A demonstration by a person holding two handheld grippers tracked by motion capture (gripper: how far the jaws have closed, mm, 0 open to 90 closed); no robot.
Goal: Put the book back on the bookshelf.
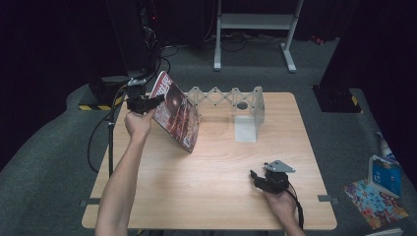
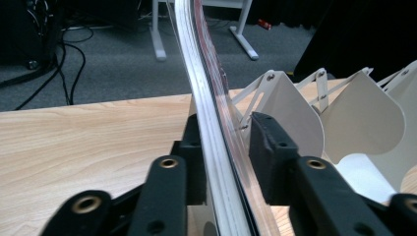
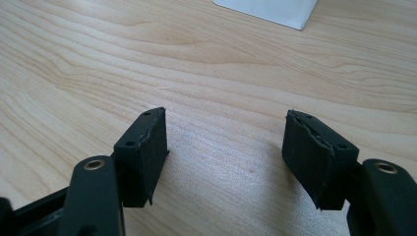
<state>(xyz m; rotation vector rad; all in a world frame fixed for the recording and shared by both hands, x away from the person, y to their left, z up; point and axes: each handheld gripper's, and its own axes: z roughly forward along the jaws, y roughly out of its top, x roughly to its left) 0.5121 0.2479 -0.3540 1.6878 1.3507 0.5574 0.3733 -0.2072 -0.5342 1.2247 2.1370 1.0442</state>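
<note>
- Glossy red and dark cover art marks the magazine point(image 1: 174, 110), a thin, floppy thing with a pale stack of page edges; it stands tilted over the far left part of the worktop point(image 1: 206, 196), its lower corner down near the wood and its upper corner raised toward the left.
- At the left of the high view, the left tool point(image 1: 147, 102) is held up off the worktop in the person's left hand point(image 1: 137, 123), and its jaws reach in from the left onto the magazine's upper left edge.
- In the left gripper view the magazine point(image 2: 209, 108) runs edge-on between the two black jaws and bows as it rises; the left pad lies against the page edges, while a slim gap shows between the cover and the right pad, so the jaws are narrowed around it and it looks loosely pinched.
- Just behind and to the right of the magazine stands a white accordion rack point(image 1: 231, 98) with folding dividers, stretched along the far side of the worktop; the left gripper view shows its rounded white plates point(image 2: 295, 118) close beyond the cover.
- Well apart, at the near right, the right tool point(image 1: 256, 180) sits low over the bare wood in the right hand point(image 1: 281, 201).
- The right gripper view shows its jaws spread wide with nothing but wood grain between them.
</note>
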